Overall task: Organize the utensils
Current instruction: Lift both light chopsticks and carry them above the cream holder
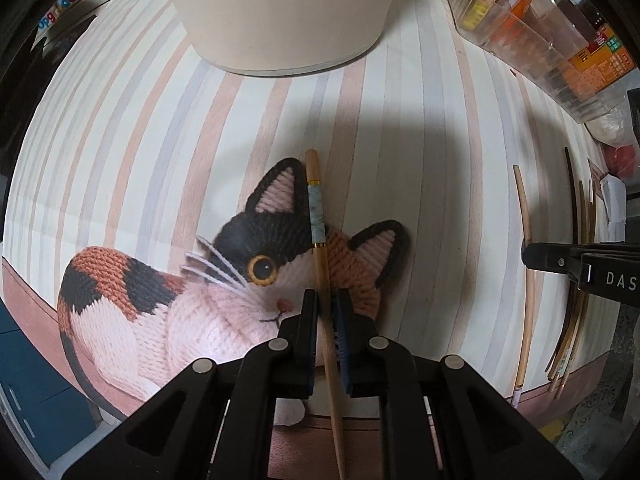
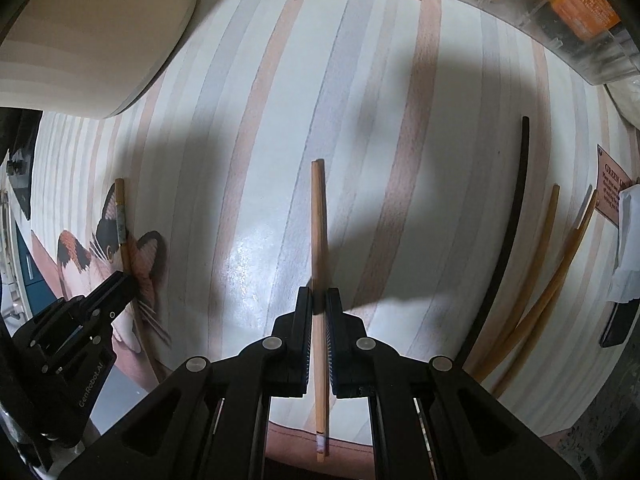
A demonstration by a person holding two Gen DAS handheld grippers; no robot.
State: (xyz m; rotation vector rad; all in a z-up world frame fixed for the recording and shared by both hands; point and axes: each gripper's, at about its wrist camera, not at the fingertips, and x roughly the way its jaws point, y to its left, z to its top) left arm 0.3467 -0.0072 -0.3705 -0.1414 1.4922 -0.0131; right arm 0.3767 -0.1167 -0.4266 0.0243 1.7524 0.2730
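Your left gripper (image 1: 327,300) is clamped on a chopstick with a pale blue-grey band (image 1: 318,216), pads pressed to the wooden shaft just below that band and its gold rings. The stick lies across the knitted cat printed on the striped table mat (image 1: 120,140), running from between the ears down past your fingers.

Your right gripper (image 2: 319,300) is pinched on a plain wooden chopstick (image 2: 318,220), which runs straight up the mat; its lower end, with a small pale mark, pokes out below the jaws.

Writing now. "DAS" shows in white on the side of the right gripper in the left view, and "GenRobot.AI" on the left gripper's body in the right view. "Upgrade" in coloured letters sits at the left view's top left. A brown card (image 2: 614,188) at the right edge reads "GREEN L…"; the finer print is too small to read. The orange packets in the clear plastic organiser (image 1: 532,36) carry print you can't make out.

Room: open striped mat lies between your two sticks. The cream container (image 1: 280,12) stands ahead of your left gripper. To your right lie a dark chopstick (image 2: 516,208) and several loose bamboo ones (image 2: 544,264), close to the mat's right edge. The mat's pinkish border runs just behind both grippers.
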